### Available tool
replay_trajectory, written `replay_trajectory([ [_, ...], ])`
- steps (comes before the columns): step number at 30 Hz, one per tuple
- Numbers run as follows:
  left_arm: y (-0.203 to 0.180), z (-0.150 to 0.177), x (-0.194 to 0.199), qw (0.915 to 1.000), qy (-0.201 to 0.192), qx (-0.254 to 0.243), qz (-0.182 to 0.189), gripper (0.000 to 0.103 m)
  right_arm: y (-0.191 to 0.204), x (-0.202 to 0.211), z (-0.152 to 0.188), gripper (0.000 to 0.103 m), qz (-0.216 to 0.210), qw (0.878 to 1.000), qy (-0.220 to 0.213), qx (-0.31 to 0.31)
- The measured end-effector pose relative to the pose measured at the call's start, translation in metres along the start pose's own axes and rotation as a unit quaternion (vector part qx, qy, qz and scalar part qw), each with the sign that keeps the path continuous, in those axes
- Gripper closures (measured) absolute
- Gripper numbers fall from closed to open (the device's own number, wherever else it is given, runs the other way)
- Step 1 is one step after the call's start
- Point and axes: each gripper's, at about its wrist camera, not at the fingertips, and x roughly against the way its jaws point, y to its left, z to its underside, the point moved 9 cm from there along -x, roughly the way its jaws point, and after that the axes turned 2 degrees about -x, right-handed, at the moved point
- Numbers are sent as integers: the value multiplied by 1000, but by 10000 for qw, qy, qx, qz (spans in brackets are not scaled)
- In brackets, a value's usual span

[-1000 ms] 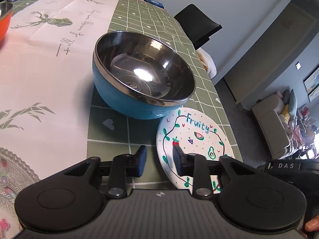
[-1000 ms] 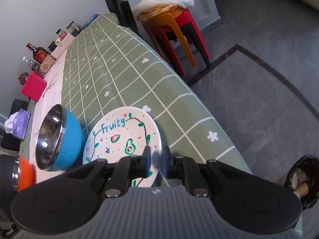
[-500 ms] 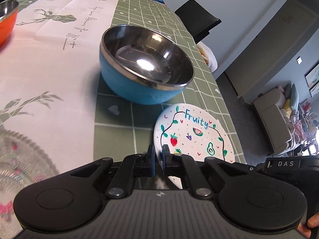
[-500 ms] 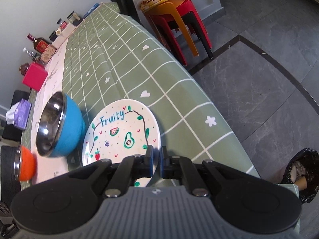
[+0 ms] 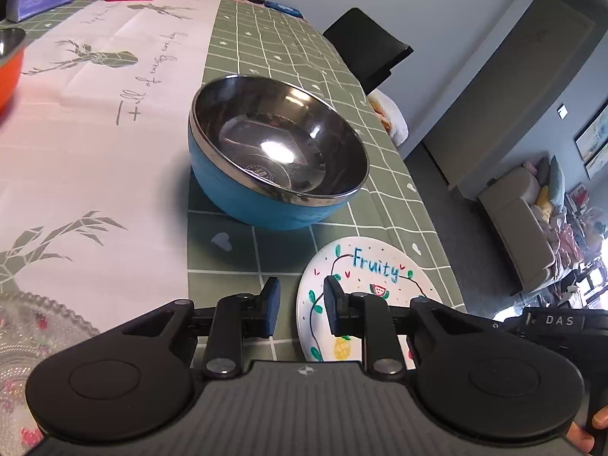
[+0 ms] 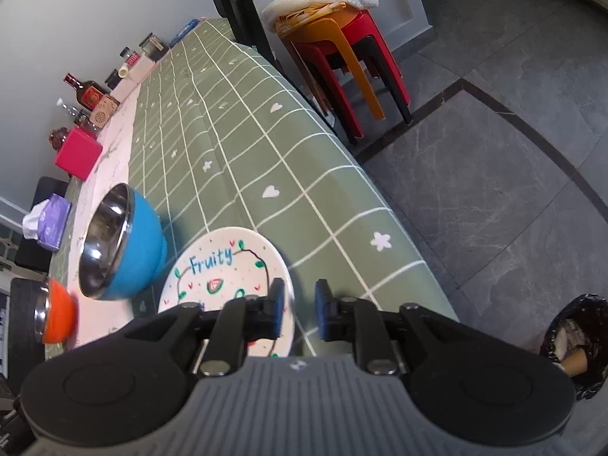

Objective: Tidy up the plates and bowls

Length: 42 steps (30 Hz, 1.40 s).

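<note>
Green checked cloth covers your table, where the white plate lettered "Fruity" with painted fruit lies flat just in front of the blue steel-lined bowl. Your left claw and right claw have just been opening, both released with nothing between them, flanking the plate's rim.

right claw: just opening, empty | plate below | blue bowl beside plate
</note>
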Motion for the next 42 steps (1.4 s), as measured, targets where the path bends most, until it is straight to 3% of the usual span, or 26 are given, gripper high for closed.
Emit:
replay_trajectory([
  [3, 4, 0, -7, 9999, -2, 124, -21, 76, 3, -4, 0, 82, -46, 10000, 17, 3],
  [5, 4, 1, -11, 9996, -3, 229, 170, 76, 5, -5, 1, 82, -26, 10000, 3, 85],
  [11, 4, 0, -14, 9997, -163, 175, 52, 77, 3, -8, 3, 82, -14, 10000, 69, 36],
  [16, 2, 2, -16, 9999, -63, 118, 56, 85, 1, -9, 3, 82, -39, 9999, 109, -1],
  [28, 2, 1, -18, 9995, 141, 157, 222, 89, -7, -10, 4, 83, -195, 9990, 299, -259],
  [35, -1, 2, -17, 9998, 95, 110, 120, 89, -2, -15, 11, 97, -224, 9987, 426, -179],
  [42, -6, 3, -10, 10000, -54, -12, -50, 93, -2, -12, 10, 97, -262, 9988, 378, -197],
])
